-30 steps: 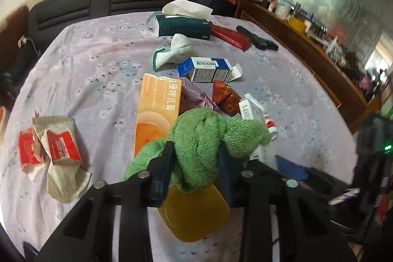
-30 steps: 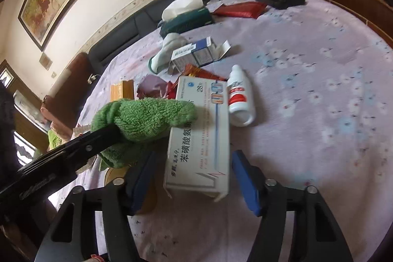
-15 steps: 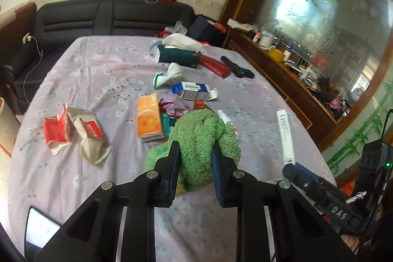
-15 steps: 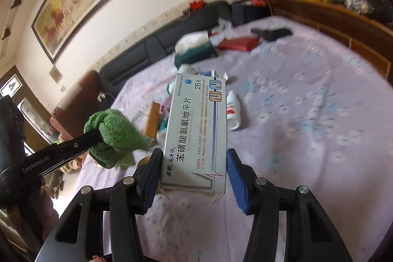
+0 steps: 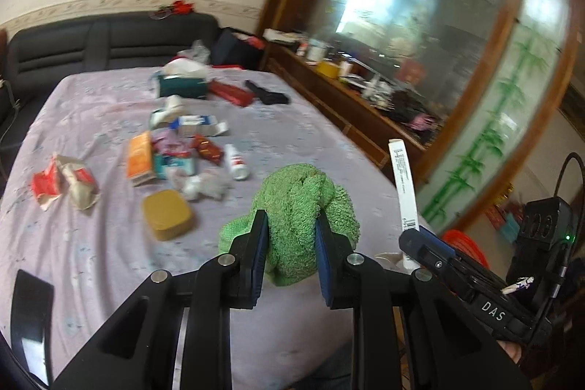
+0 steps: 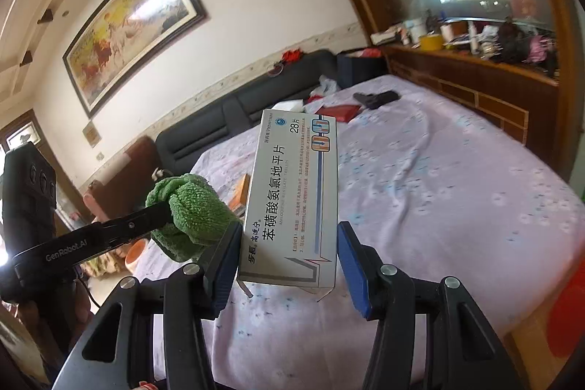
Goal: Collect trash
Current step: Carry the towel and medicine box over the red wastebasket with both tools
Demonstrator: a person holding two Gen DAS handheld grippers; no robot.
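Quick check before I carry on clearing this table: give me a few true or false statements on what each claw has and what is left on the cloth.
1. The left claw is shut on the green towel. True.
2. The right claw holds a white bottle. False: it holds the white medicine box, while the white bottle lies on the table.
3. The medicine box is lifted off the table. True.
4. The yellow tin is in the left claw. False: it lies on the table, left of the towel.
5. The orange box lies on the table among other packets. True.
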